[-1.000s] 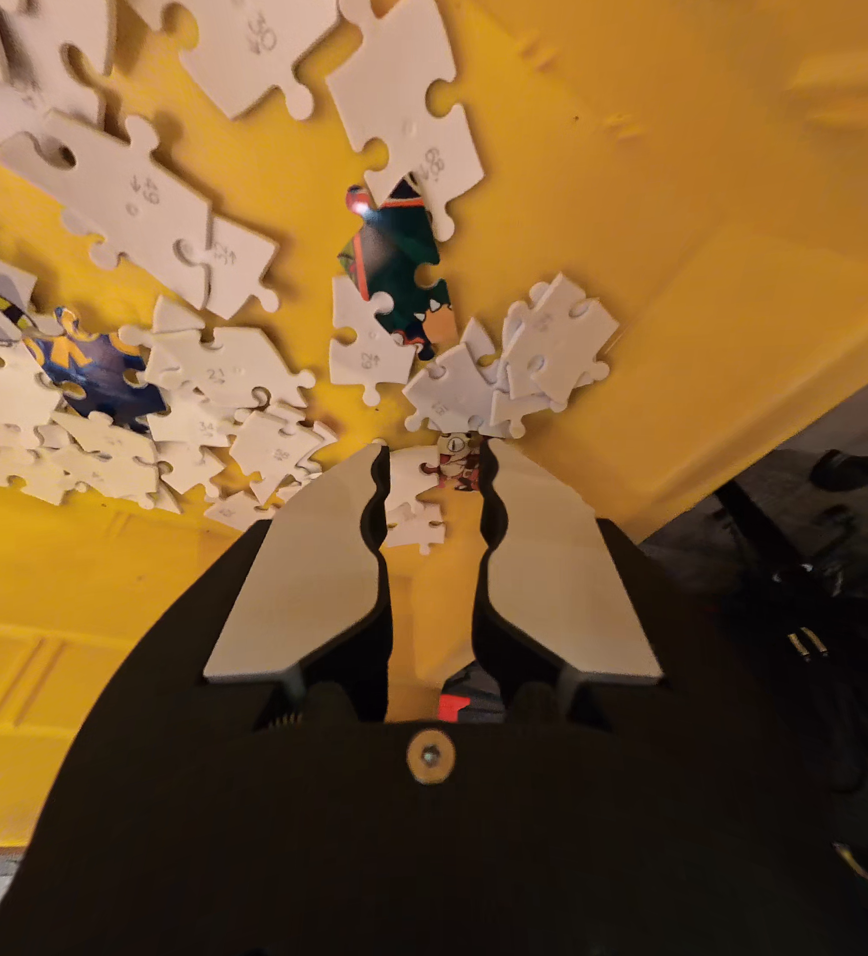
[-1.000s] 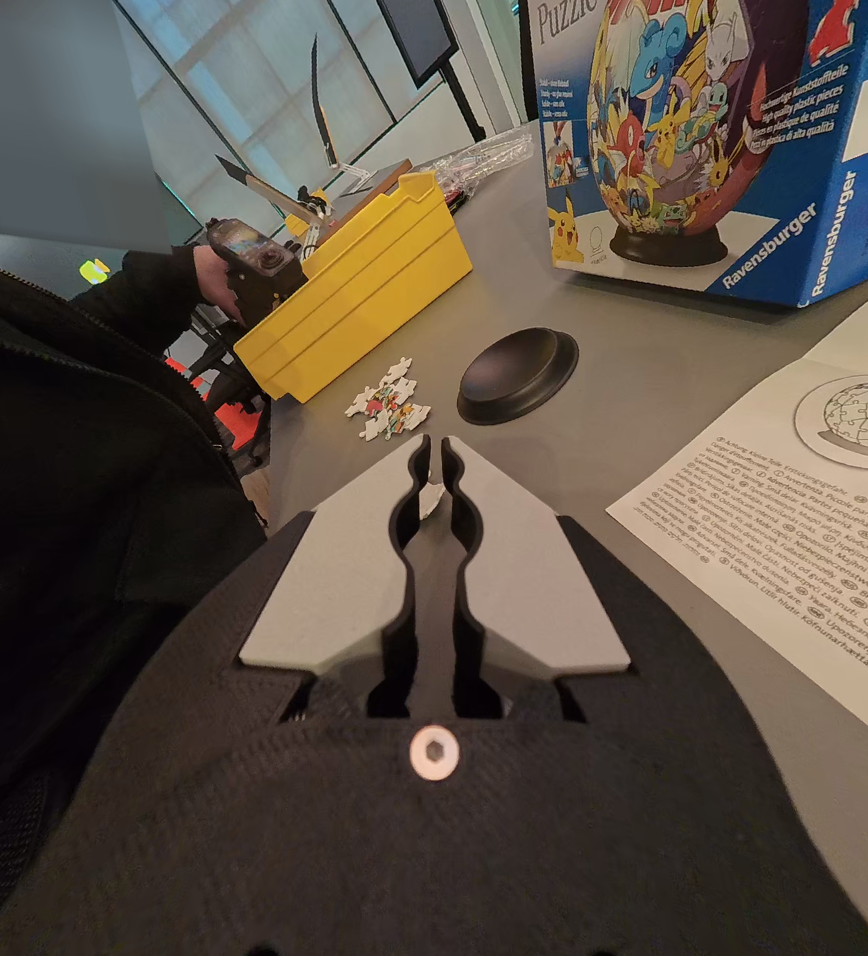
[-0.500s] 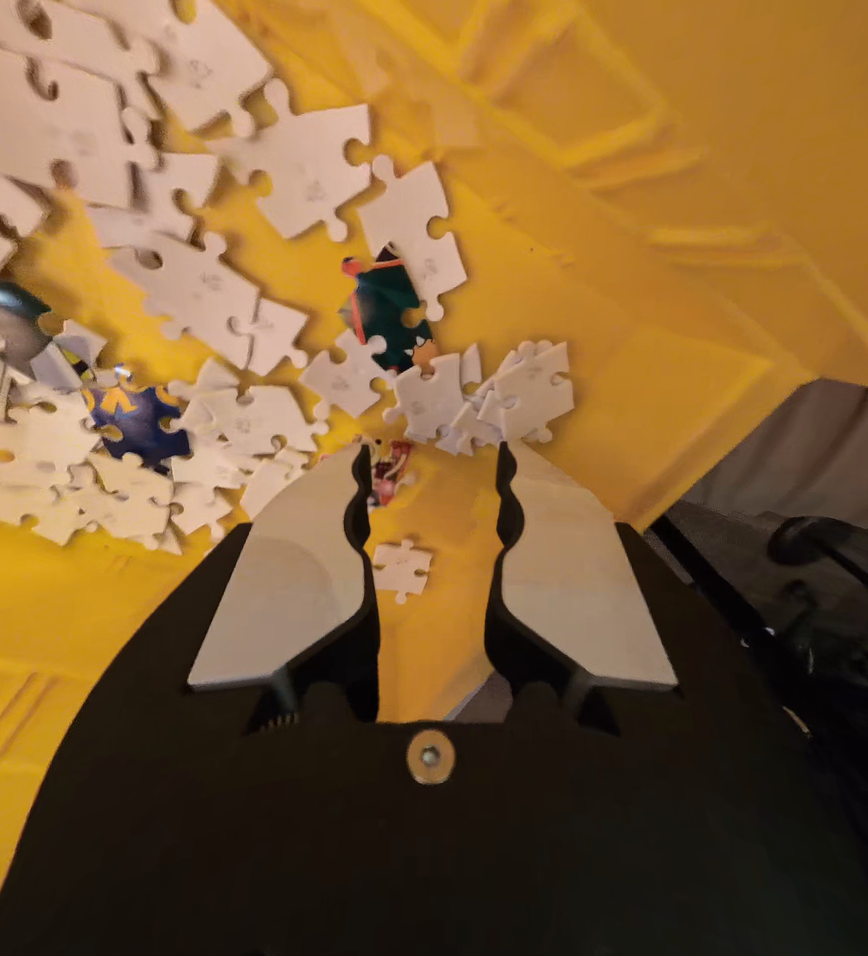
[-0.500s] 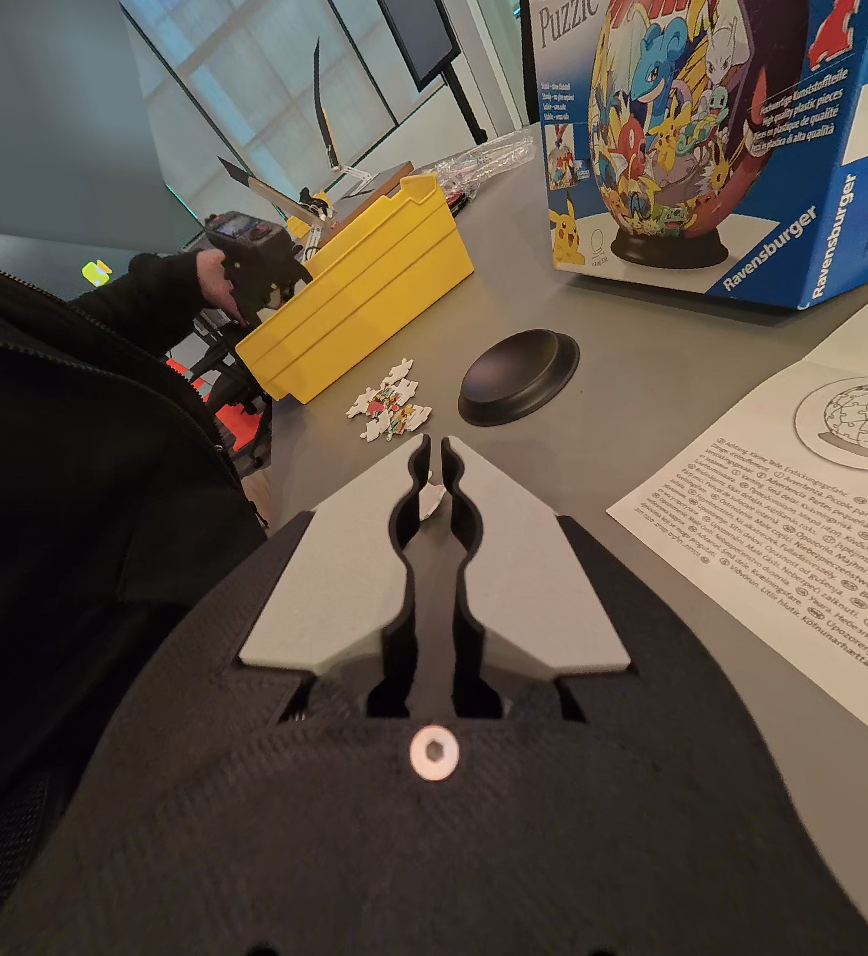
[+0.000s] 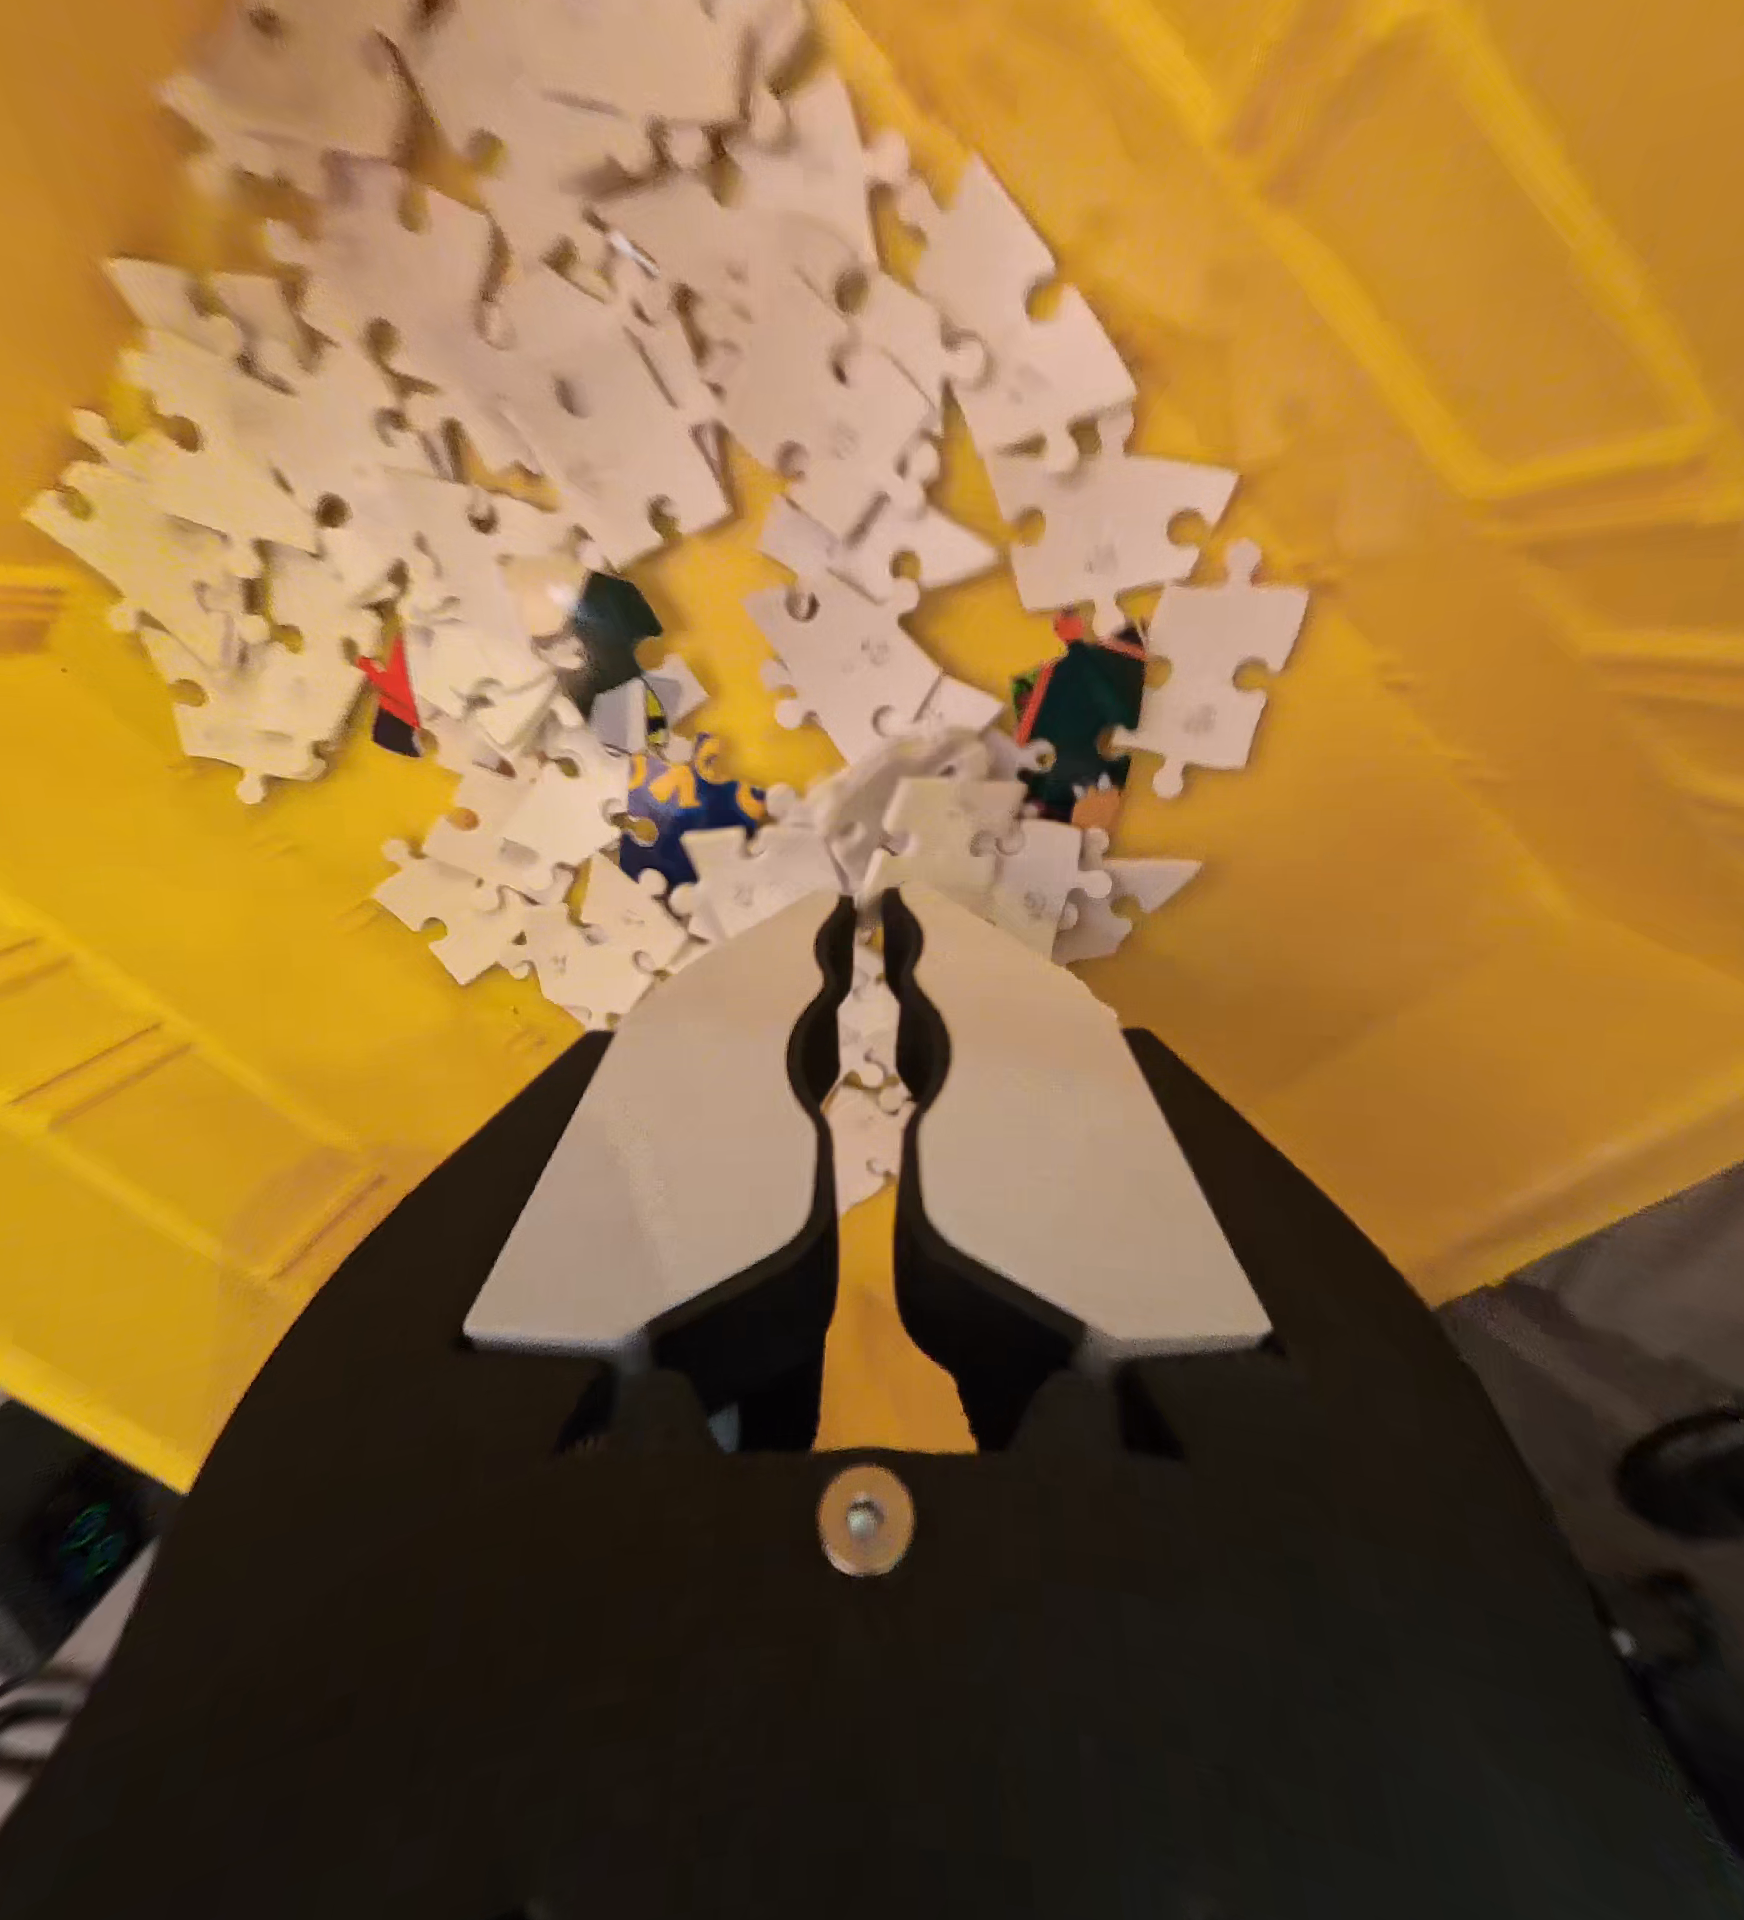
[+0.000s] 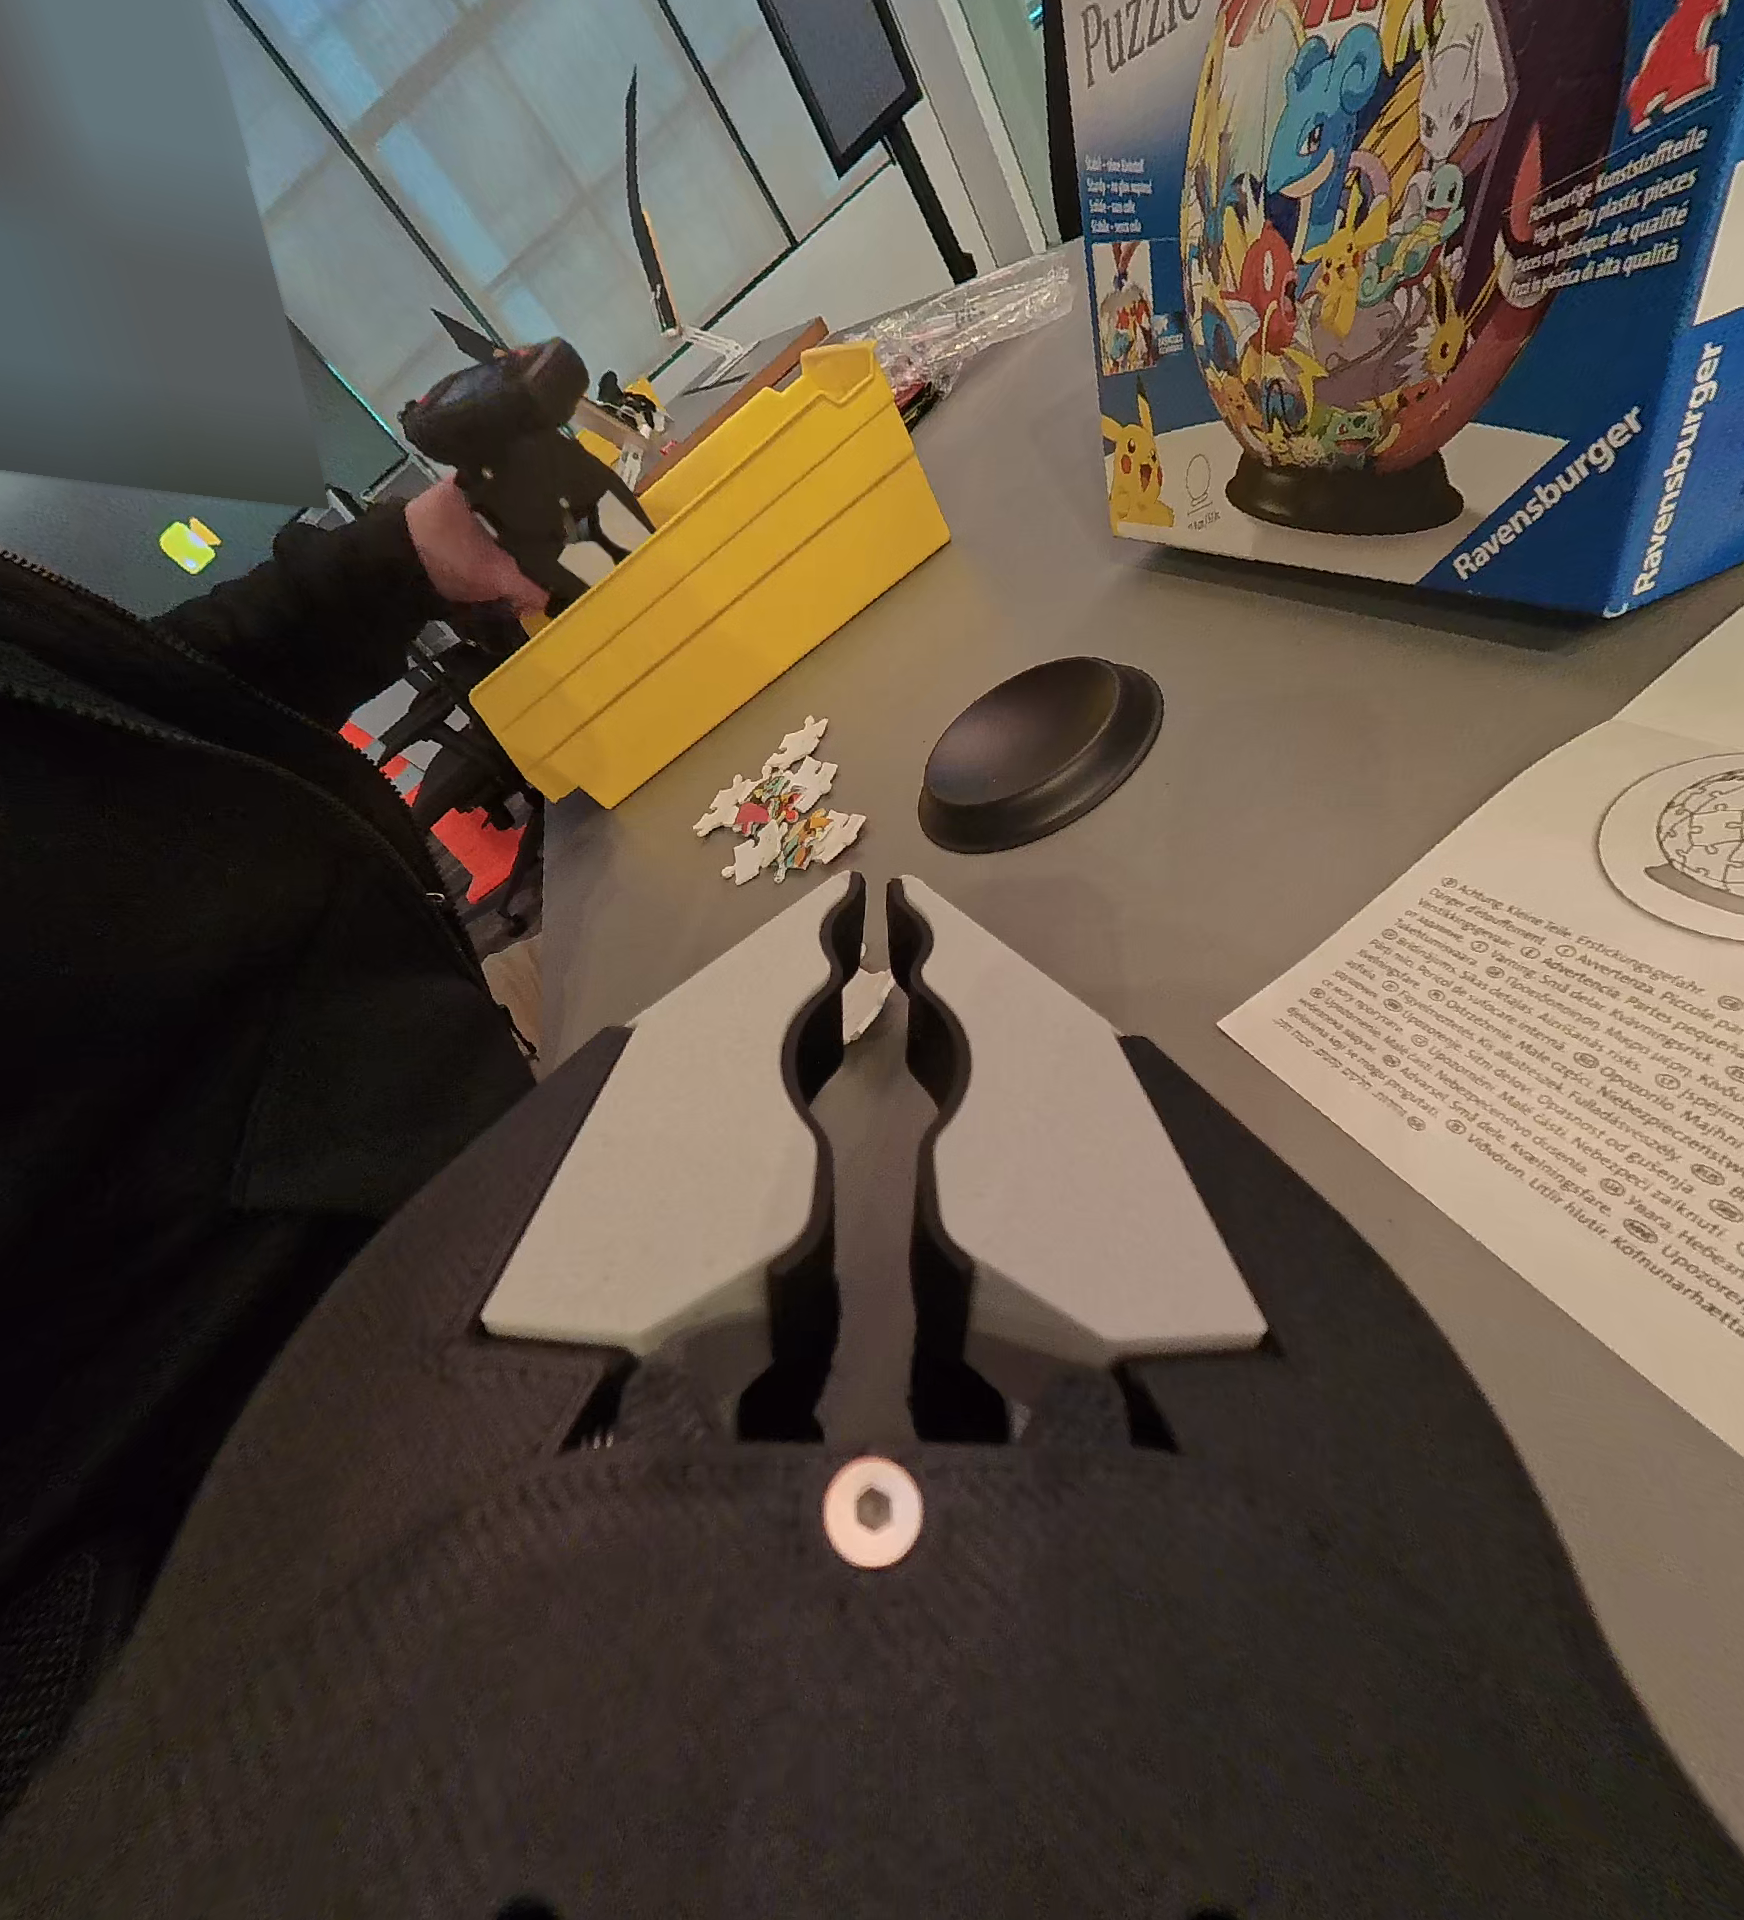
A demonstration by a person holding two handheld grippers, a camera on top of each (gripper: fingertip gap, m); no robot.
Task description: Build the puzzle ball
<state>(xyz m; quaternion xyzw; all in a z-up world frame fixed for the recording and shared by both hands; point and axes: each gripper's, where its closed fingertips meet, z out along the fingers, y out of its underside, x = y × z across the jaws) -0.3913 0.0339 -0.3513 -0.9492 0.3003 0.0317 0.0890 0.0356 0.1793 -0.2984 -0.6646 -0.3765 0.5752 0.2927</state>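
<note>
My left gripper is inside the yellow bin, over a heap of loose puzzle pieces, most of them white side up. Its jaws are nearly closed on a blurred white puzzle piece at the tips. My right gripper is shut on a small white puzzle piece and holds it above the grey table. A small joined cluster of pieces lies on the table beside the black round stand. The left gripper also shows in the right wrist view, dipping into the yellow bin.
The blue puzzle box stands at the back right. A printed instruction sheet lies at the right. A person's dark sleeve fills the left side. Clear plastic bags lie behind the bin. The gap from one gripper's tips to the other's is roughly 45 cm.
My left gripper was open and has closed on a white piece while shifting over the heap in the bin. My right gripper has stayed still with its piece.
</note>
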